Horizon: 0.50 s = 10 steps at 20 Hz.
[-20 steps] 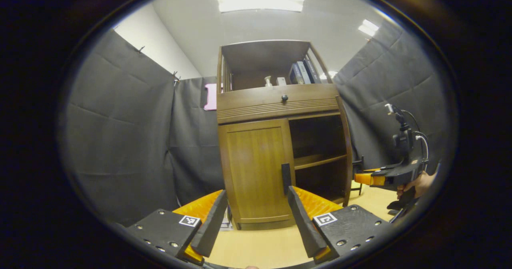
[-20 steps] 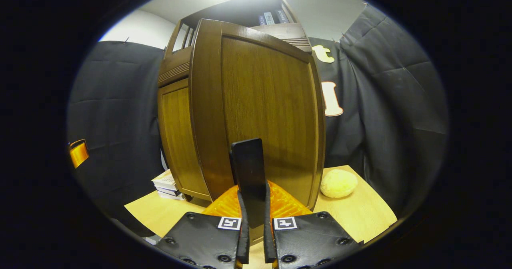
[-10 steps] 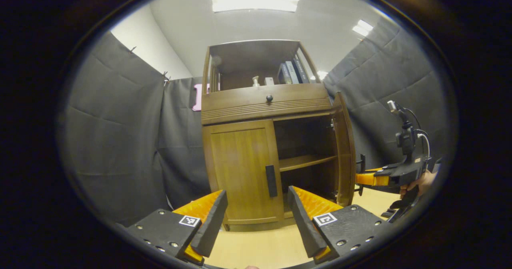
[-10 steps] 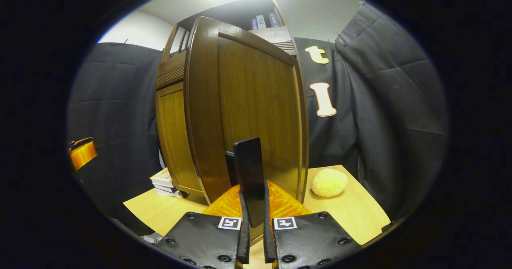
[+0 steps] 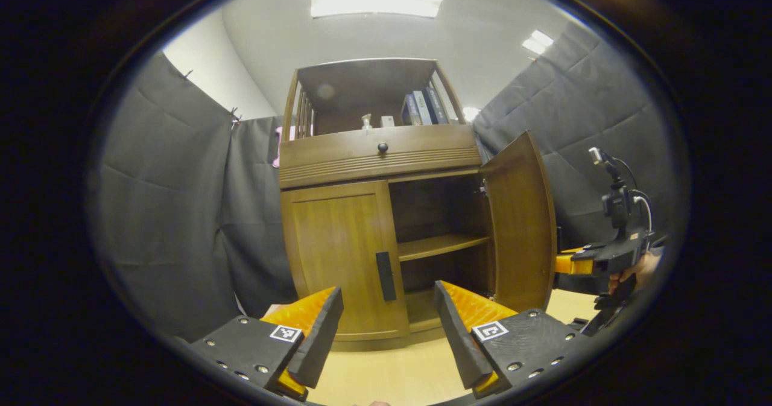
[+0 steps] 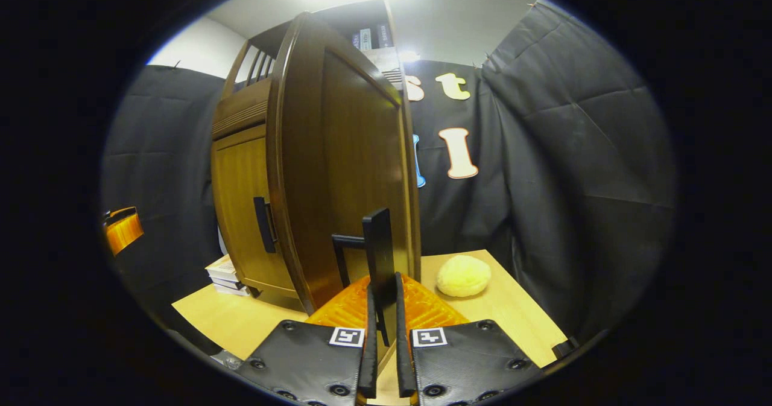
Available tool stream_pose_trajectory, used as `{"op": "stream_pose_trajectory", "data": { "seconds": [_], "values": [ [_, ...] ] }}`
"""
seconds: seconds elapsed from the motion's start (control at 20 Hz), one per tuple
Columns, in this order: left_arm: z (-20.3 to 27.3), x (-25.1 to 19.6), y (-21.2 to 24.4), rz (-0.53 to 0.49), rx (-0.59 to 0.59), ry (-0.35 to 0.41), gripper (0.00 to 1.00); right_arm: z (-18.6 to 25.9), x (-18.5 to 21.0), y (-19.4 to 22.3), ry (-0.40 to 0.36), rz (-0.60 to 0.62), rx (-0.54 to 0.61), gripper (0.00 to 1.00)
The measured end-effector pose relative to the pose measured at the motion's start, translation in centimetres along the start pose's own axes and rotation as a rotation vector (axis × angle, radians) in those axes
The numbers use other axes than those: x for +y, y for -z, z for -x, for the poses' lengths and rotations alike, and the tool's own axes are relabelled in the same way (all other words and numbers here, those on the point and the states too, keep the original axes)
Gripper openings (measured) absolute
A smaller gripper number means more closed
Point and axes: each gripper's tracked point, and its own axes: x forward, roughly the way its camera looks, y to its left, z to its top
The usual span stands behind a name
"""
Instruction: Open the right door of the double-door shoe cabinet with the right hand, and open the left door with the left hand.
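The shoe cabinet [image 5: 374, 213] is seen standing upright on the desk [image 5: 398, 376], toward its far edge. Its right door [image 5: 520, 219] is swung wide open, its long axis vertical and its free edge turned outward toward the desk's near edge. The left door [image 5: 341, 255] is shut, with its black handle [image 5: 385, 275] set vertically. Inside the opened half a bare shelf [image 5: 440, 246] is exposed. In the open top compartment some books [image 5: 422, 107] are stood upright, with a small bottle [image 5: 366, 121] beside them.

The right gripper [image 6: 382, 358] is clenched on the right door's handle [image 6: 379, 261], both fingers pressed against the vertical bar. The left gripper [image 5: 386, 333] is held released, fingers spread wide, in front of the left door and apart from it.

A yellow round object [image 6: 463, 275] is seen near the desk's right edge, and stacked books [image 6: 224, 271] lie by the cabinet's left foot.
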Motion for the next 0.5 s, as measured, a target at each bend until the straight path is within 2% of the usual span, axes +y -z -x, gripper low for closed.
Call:
{"op": "stream_pose_trajectory", "data": {
  "seconds": [0.45, 0.5],
  "values": [
    [0.0, -1.0, 0.3, -0.004, 0.002, 0.017, 0.89, 1.0, -4.1, -0.6, 0.066, -0.005, -0.016, 0.08],
    [0.1, -0.9, 0.4, -0.002, 0.002, 0.017, 0.85, 1.3, -4.5, -0.8, 0.077, -0.005, -0.027, 0.08]
  ]
}}
